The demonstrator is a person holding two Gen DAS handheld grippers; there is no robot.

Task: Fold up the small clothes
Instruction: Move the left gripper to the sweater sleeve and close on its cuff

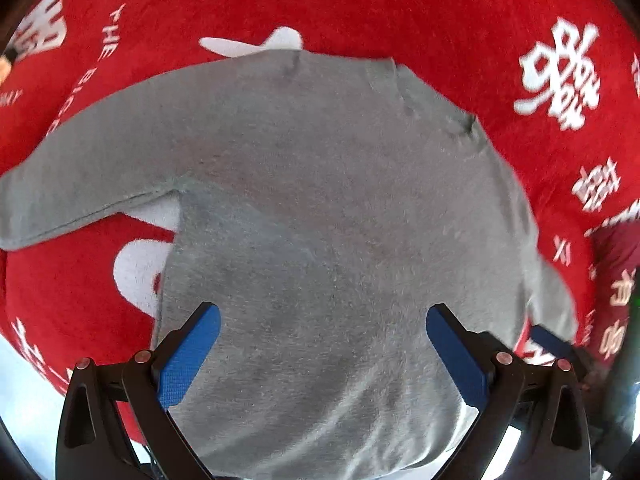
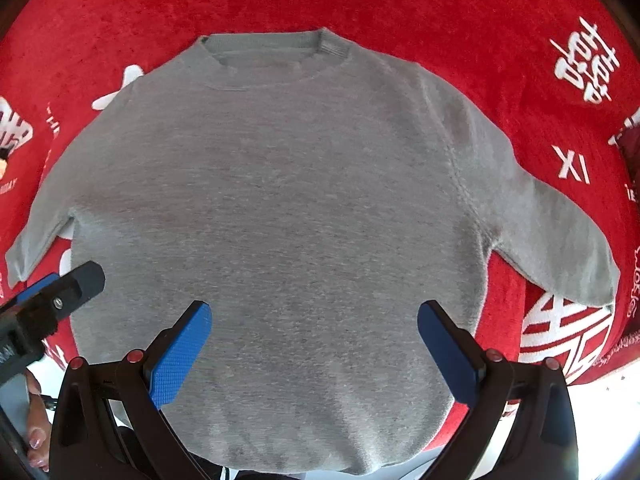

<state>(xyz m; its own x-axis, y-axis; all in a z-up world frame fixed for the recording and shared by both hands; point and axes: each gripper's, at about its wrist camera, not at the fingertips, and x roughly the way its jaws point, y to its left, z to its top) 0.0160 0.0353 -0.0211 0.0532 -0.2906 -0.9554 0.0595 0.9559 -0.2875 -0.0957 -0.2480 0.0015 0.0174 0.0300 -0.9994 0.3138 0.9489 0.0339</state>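
- Grey sweater [image 2: 272,216] lies flat, sleeves spread, on a red blanket [image 2: 460,20].
- Left hand-held gripper [image 1: 323,354] hovers wide above its hem.
- Right hand-held gripper [image 2: 314,350] likewise spread wide, holding nothing.

Your gray sweater [image 2: 272,216]: soft matt knit, fine fuzzy nap, ribbed collar band. Red blanket [image 2: 120,20] under it: plush, fleecy pile, matt, white lettering worked into same pile. Your left tongs [image 1: 323,350] and right tongs [image 2: 314,346]: matt black plastic arms, blue pads [image 2: 180,360] with fine cross-hatched grip texture, small shiny metal pins at the joints.
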